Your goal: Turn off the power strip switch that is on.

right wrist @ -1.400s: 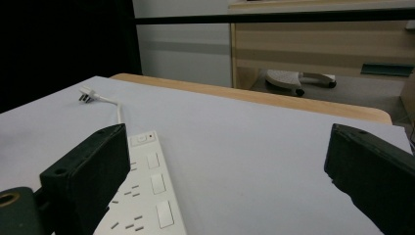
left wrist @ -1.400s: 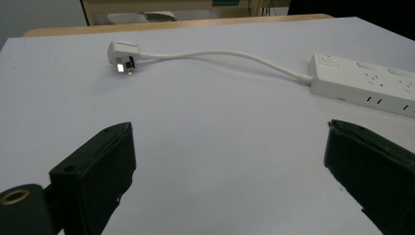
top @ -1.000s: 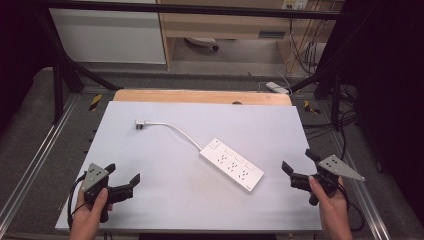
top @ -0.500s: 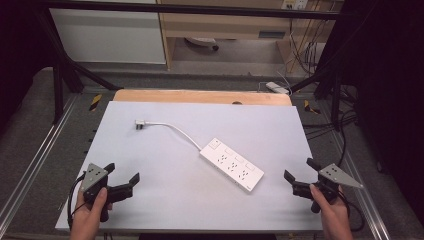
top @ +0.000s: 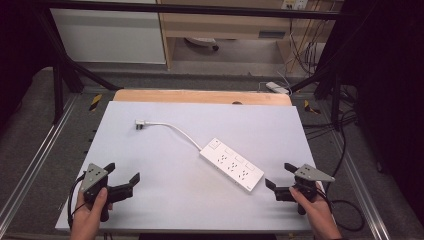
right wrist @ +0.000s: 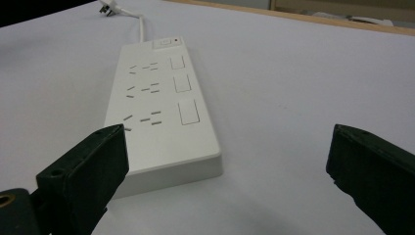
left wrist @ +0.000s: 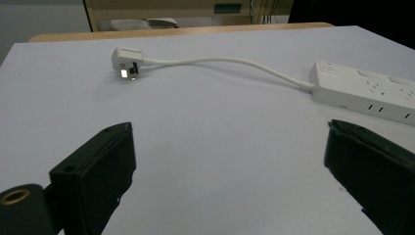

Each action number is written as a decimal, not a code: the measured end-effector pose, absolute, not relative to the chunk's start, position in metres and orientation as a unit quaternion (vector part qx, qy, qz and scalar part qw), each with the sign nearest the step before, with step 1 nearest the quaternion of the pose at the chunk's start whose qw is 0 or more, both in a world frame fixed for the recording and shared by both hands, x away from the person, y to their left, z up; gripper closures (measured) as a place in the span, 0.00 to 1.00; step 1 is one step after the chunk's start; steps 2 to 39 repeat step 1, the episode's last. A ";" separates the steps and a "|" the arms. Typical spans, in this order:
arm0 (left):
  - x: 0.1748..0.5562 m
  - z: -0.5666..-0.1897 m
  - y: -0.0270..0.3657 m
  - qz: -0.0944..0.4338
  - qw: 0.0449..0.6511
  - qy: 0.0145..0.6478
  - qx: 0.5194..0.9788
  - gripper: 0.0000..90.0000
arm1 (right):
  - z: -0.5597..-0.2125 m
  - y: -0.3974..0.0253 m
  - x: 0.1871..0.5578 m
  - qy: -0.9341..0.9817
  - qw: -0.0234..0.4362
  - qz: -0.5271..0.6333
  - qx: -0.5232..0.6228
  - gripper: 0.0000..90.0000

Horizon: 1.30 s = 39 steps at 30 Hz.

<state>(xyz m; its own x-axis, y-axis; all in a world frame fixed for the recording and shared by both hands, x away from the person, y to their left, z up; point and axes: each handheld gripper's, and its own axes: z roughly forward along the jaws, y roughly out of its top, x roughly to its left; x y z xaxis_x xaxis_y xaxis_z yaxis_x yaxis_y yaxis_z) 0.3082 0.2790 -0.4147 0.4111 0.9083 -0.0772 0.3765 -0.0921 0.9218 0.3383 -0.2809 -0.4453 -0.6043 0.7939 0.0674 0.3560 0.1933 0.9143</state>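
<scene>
A white power strip (top: 231, 164) lies slantwise on the white tabletop (top: 165, 200), right of centre. Its white cable (top: 175, 129) curves back left to a plug (top: 140, 124). My left gripper (top: 122, 172) hovers open near the front left corner, holding nothing. The left gripper view has the plug (left wrist: 126, 61) far ahead and the strip's switch end (left wrist: 367, 90) to the right, past the open left gripper (left wrist: 227, 132). My right gripper (top: 279, 175) is open just off the strip's near end. Between the right gripper's (right wrist: 225, 134) jaws, the strip (right wrist: 161, 98) lies slightly left, untouched.
A wooden board (top: 200, 96) borders the table's far edge. Metal rails (top: 35, 160) run along both sides, and black cables (top: 345, 150) hang at the right. Shelving and a white cabinet (top: 107, 35) stand beyond the table.
My right gripper has drifted toward the front edge and a little left, ending closer to the strip's near end. The left gripper, strip and plug have stayed put.
</scene>
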 end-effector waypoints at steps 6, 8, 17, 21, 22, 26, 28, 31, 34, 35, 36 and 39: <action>0.308 -0.415 0.279 0.274 0.485 0.467 0.687 0.06 | -0.445 -0.279 0.339 0.743 0.216 0.502 0.387 0.03; 0.308 -0.415 0.279 0.274 0.485 0.467 0.687 0.06 | -0.445 -0.279 0.339 0.743 0.216 0.502 0.387 0.03; 0.308 -0.415 0.279 0.274 0.485 0.467 0.687 0.06 | -0.445 -0.279 0.339 0.743 0.216 0.502 0.387 0.03; 0.308 -0.415 0.279 0.274 0.485 0.467 0.687 0.06 | -0.445 -0.279 0.339 0.743 0.216 0.502 0.387 0.03; 0.308 -0.415 0.279 0.274 0.485 0.467 0.687 0.06 | -0.445 -0.279 0.339 0.743 0.216 0.502 0.387 0.03; 0.308 -0.415 0.279 0.274 0.485 0.467 0.687 0.06 | -0.445 -0.279 0.339 0.743 0.216 0.502 0.387 0.03; 0.308 -0.415 0.279 0.274 0.485 0.467 0.687 0.06 | -0.445 -0.279 0.339 0.743 0.216 0.502 0.387 0.03; 0.308 -0.415 0.279 0.274 0.485 0.467 0.687 0.06 | -0.445 -0.279 0.339 0.743 0.216 0.502 0.387 0.03; 0.308 -0.415 0.279 0.274 0.485 0.467 0.687 0.06 | -0.445 -0.279 0.339 0.743 0.216 0.502 0.387 0.03; 0.308 -0.415 0.279 0.274 0.485 0.467 0.687 0.06 | -0.445 -0.279 0.339 0.743 0.216 0.502 0.387 0.03; 0.308 -0.415 0.279 0.274 0.485 0.467 0.687 0.06 | -0.445 -0.279 0.339 0.743 0.216 0.502 0.387 0.03; 0.308 -0.415 0.279 0.274 0.485 0.467 0.687 0.06 | -0.445 -0.279 0.339 0.743 0.216 0.502 0.387 0.03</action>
